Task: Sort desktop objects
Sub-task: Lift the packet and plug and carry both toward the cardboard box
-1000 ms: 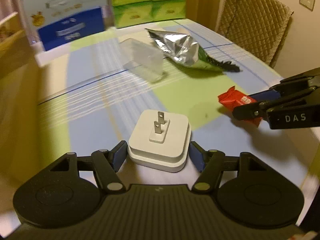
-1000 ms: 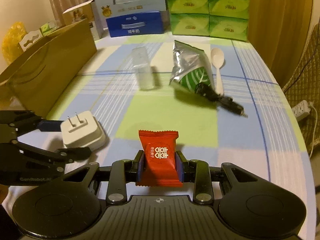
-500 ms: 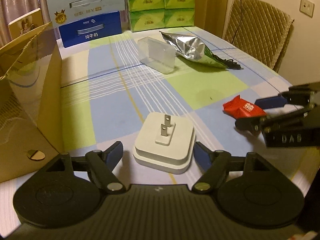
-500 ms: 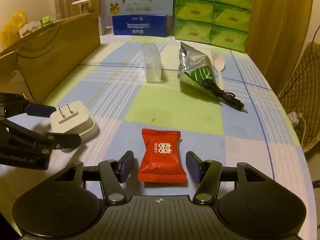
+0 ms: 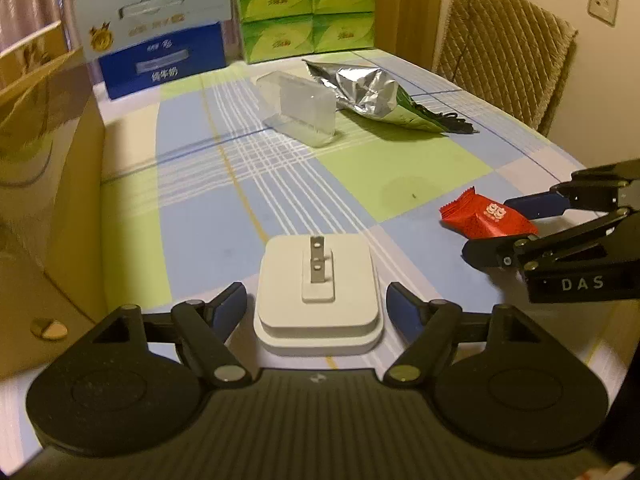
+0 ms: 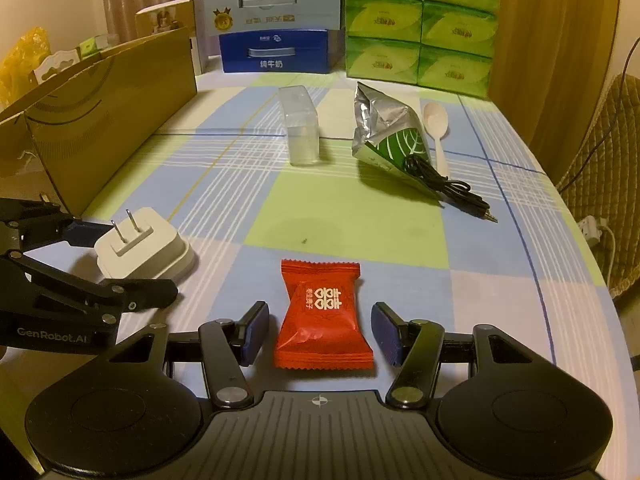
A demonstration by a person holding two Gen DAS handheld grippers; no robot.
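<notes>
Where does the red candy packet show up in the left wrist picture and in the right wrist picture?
Left wrist view: the red candy packet lies at the right edge, mid-height, between the right gripper's open fingers.
Right wrist view: the packet lies bottom centre, lengthwise between the two blue pads, touching neither.
Shared landmark: the white plug adapter, bottom centre in the left wrist view, sits left of the packet in the right wrist view.

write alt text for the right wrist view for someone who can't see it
The right tool is open around a red candy packet lying on a checked tablecloth, pads clear of it. To its left, the left tool brackets a white plug adapter. Farther back lie a clear plastic box, foil bag and spoon.
</notes>
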